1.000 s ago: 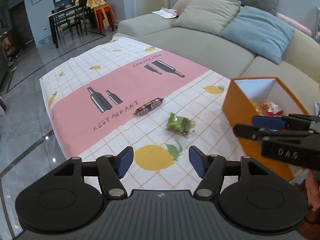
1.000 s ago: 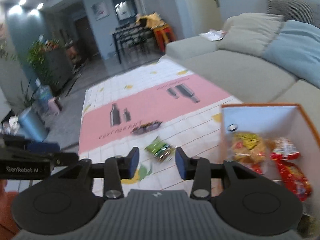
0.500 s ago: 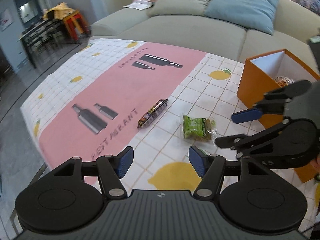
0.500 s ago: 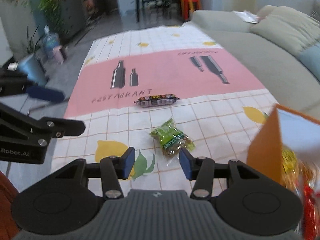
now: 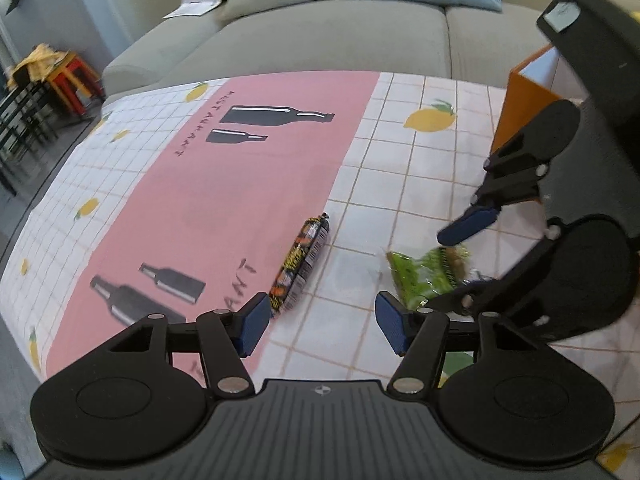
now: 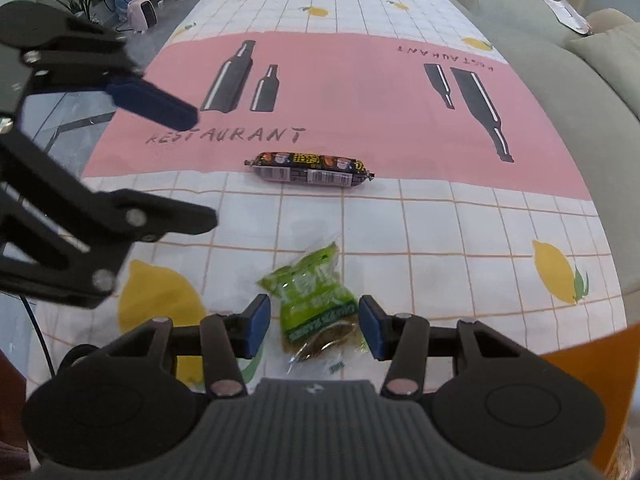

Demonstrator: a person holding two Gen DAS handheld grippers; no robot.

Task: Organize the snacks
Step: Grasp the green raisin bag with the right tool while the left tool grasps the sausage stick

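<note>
A dark sausage-shaped snack [image 5: 300,264] lies on the tablecloth where the pink band meets the white grid. My left gripper [image 5: 320,326] hovers at its near end with jaws closing; the snack's tip sits just inside the left pad and no pad presses it. A green snack packet [image 6: 316,308] lies between the pads of my right gripper [image 6: 314,330], which is open and straddles it without squeezing. The packet [image 5: 424,276] and the right gripper [image 5: 456,264] also show in the left wrist view. The sausage [image 6: 310,168] lies beyond the packet, with the left gripper [image 6: 176,164] at the left.
An orange box [image 5: 520,120] with a white inside stands at the table's right; its wall [image 6: 600,360] fills the right wrist view's lower right corner. A grey sofa [image 5: 320,32] with cushions runs along the far table edge. Chairs and stools [image 5: 60,76] stand beyond.
Both grippers have come down and tilted toward the table. The left one has closed in on the sausage snack, the right one now straddles the green packet. The orange box has slid toward the frame edges.
</note>
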